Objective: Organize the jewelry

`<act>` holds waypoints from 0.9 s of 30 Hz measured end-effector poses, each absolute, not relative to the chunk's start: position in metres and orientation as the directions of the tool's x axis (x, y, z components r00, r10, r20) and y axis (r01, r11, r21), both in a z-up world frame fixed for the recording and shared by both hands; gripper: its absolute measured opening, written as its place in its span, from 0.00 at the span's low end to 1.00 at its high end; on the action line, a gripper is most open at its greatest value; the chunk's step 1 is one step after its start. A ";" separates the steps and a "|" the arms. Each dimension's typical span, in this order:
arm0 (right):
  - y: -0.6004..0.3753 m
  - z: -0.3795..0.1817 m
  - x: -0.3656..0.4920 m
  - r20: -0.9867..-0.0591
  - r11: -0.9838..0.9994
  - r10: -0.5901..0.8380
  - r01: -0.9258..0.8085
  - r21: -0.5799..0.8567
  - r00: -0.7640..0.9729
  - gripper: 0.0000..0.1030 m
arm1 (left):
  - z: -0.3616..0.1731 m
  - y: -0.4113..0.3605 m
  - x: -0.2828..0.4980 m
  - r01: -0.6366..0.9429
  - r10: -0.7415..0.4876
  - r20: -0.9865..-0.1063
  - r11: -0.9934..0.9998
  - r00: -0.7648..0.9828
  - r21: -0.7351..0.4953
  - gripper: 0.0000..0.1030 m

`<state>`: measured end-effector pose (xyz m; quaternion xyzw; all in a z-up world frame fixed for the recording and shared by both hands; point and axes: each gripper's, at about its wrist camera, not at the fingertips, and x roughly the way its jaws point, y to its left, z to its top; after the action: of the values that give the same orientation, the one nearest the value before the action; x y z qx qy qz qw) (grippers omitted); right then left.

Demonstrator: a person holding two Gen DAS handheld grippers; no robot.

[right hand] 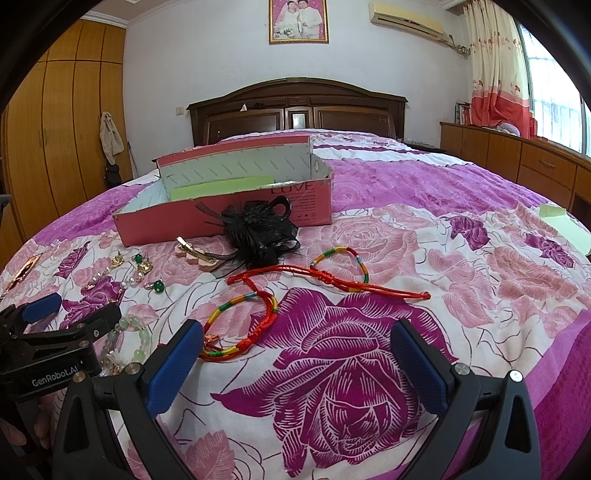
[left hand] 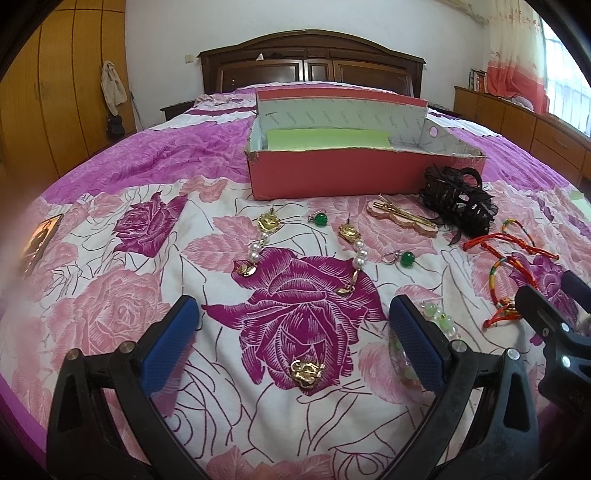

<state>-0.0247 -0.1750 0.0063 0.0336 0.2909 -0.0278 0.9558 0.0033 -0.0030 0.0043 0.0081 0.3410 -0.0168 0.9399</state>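
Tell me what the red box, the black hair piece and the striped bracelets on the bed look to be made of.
Red box: cardboard, by its frayed, torn rim and printed paper lining; matte finish.
Black hair piece: seemingly sheer fabric or mesh with ribbon loops and feathery wisps; partly glossy, so it may hold plastic.
Striped bracelets: woven cord or thread, by the knots and loose trailing ends; matte.

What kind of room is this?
It looks like a bedroom. There is a big bed with a flowery cover and a dark wooden headboard, a tall wooden wardrobe along the wall, and a framed picture hanging above the bed.
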 end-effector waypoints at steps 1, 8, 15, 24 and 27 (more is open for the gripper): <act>-0.175 0.010 -0.022 -0.560 0.996 -0.028 0.070 0.053 0.828 1.00 | 0.006 -0.003 0.004 0.043 -0.034 -0.646 0.999 0.762 -0.002 0.94; -0.179 0.029 -0.012 -0.584 0.995 0.018 0.040 0.086 0.812 1.00 | 0.012 -0.003 0.014 0.086 -0.067 -0.685 0.996 0.725 -0.007 0.94; -0.178 0.050 0.007 -0.596 0.995 0.024 0.038 0.090 0.802 1.00 | 0.027 0.010 0.033 0.066 -0.061 -0.713 0.998 0.699 -0.021 0.94; -0.189 0.056 0.034 -0.643 0.992 0.037 0.051 0.118 0.765 1.00 | 0.030 0.035 0.067 0.012 -0.042 -0.735 0.999 0.676 -0.047 0.89; -0.189 0.053 0.040 -0.657 0.993 0.029 0.055 0.106 0.753 1.00 | 0.024 0.035 0.076 0.027 -0.049 -0.756 0.999 0.653 -0.042 0.78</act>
<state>0.0396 -0.1893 0.0532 0.0594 0.3513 -0.0069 0.9343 0.0758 0.0349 0.0241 -0.0138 0.4158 -0.0209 0.9091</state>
